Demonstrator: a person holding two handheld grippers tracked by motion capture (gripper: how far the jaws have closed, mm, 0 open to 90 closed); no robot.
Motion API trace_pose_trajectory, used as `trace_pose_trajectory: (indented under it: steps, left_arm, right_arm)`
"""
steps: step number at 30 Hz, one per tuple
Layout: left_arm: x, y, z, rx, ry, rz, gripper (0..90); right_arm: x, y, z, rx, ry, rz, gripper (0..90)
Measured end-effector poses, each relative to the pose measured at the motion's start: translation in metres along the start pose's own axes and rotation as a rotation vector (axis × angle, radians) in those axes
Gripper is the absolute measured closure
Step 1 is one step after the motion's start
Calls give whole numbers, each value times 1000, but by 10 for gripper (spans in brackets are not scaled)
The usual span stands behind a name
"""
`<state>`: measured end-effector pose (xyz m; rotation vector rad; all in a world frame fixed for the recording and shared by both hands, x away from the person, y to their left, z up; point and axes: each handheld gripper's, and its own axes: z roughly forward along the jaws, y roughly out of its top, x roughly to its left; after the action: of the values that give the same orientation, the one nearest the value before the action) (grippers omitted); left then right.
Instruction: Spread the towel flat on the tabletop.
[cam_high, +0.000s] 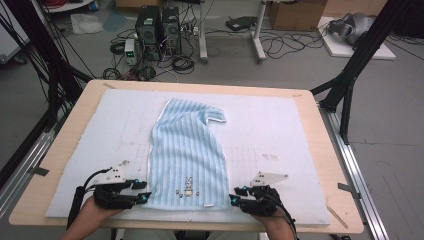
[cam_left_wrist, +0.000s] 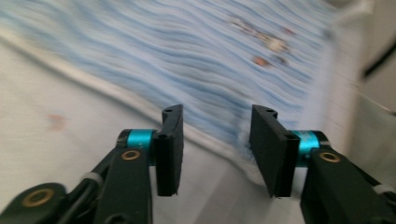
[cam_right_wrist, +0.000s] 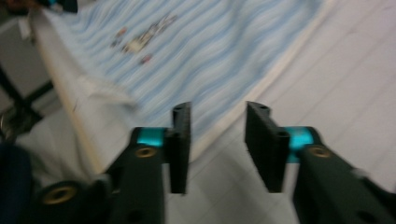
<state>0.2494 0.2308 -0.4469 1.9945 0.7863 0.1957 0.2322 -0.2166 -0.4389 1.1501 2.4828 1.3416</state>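
The pale wooden tabletop (cam_high: 320, 125) carried a white foam pad (cam_high: 260, 135). On the pad lay a light-blue striped cloth garment (cam_high: 187, 150), its near hem by the pad's front edge, a small printed motif (cam_high: 188, 190) close to that hem. The left gripper (cam_high: 142, 196) sat at the hem's left corner and the right gripper (cam_high: 233, 199) at its right corner, each with fingers apart and nothing clamped.

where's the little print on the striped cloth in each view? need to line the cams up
High view: the small print sits low centre, near the striped cloth's near edge.
Left gripper view: the print sits upper right, blurred, beyond the claw.
Right gripper view: the print sits upper left.
Shared landmark: the cloth's white hem, seen in all three.
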Motion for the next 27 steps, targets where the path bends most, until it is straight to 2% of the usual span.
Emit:
trace_pose_trajectory:
  steps: [1, 2, 4, 7, 9, 12, 16, 18, 21, 23, 24, 25, 27]
  left_arm:
    - [4, 2, 0, -26, 34, -18, 501]
    - [7, 4, -1, -44, 55, -34, 482]
    - [14, 9, -3, -86, 64, -52, 460]
    - [23, 18, -3, -131, 102, -59, 440]
    - [31, 24, 1, -145, 123, -67, 437]
    - [41, 32, 11, -140, 146, -83, 434]
    - [53, 41, 24, -160, 157, -117, 435]
    - [55, 44, 29, -169, 177, -117, 435]
    - [55, 43, 33, -164, 184, -107, 435]
    - [55, 40, 33, -162, 181, -111, 439]
    - [55, 38, 33, -154, 182, -111, 438]
    - [55, 37, 34, -151, 181, -115, 439]
    - [56, 35, 35, -145, 181, -118, 440]
  right_arm:
    - [-4, 2, 0, -23, -16, 21, 479]
    - [-7, 4, 0, -36, -38, 37, 463]
    - [-15, 9, 3, -48, -80, 50, 398]
    - [-24, 19, 9, -67, -135, 46, 376]
    - [-30, 26, 15, -75, -154, 47, 379]
    - [-37, 36, 27, -81, -175, 47, 440]
    - [-44, 48, 45, -51, -237, 38, 521]
    - [-45, 53, 53, -49, -234, 34, 571]
    - [-39, 57, 65, -39, -177, 14, 613]
    - [-34, 57, 72, 5, -148, -18, 668]
    - [-31, 55, 74, 11, -166, -47, 699]
    - [-29, 55, 73, 20, -176, -69, 779]
    - [-29, 55, 71, 32, -163, -78, 850]
